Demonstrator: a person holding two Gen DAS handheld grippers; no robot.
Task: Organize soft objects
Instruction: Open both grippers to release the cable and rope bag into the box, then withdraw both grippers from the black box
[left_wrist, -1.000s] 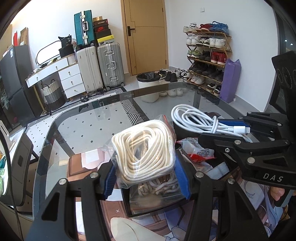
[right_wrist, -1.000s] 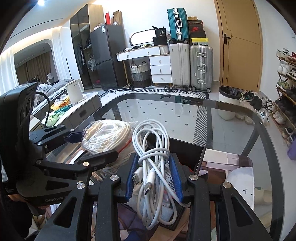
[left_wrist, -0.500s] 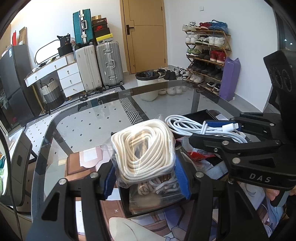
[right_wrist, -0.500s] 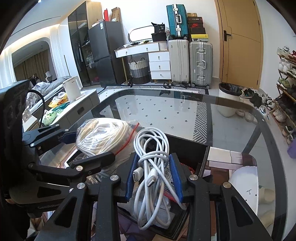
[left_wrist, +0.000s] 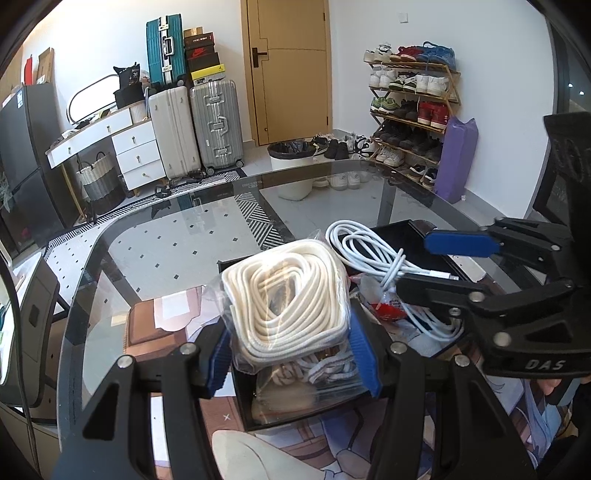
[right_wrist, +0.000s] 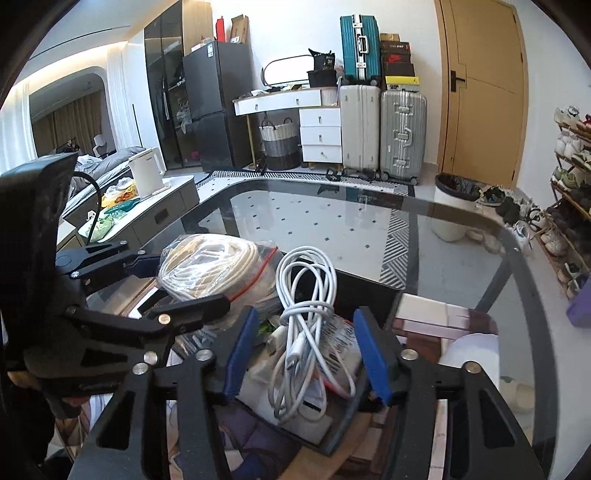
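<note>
My left gripper is shut on a clear zip bag of coiled cream rope and holds it over the black tray; the bag also shows in the right wrist view. My right gripper is open, its blue pads wide on either side of a bundled white charging cable. The cable lies loose on packets in the tray. In the left wrist view the cable lies between the right gripper's fingers.
The tray sits on a glass table over a printed mat. A red-and-white packet and white packets lie in the tray. A brown pad lies left and a white object right.
My right gripper has lowered into the tray and opened, letting go of the white cable. My left gripper still holds the rope bag in about the same place.
</note>
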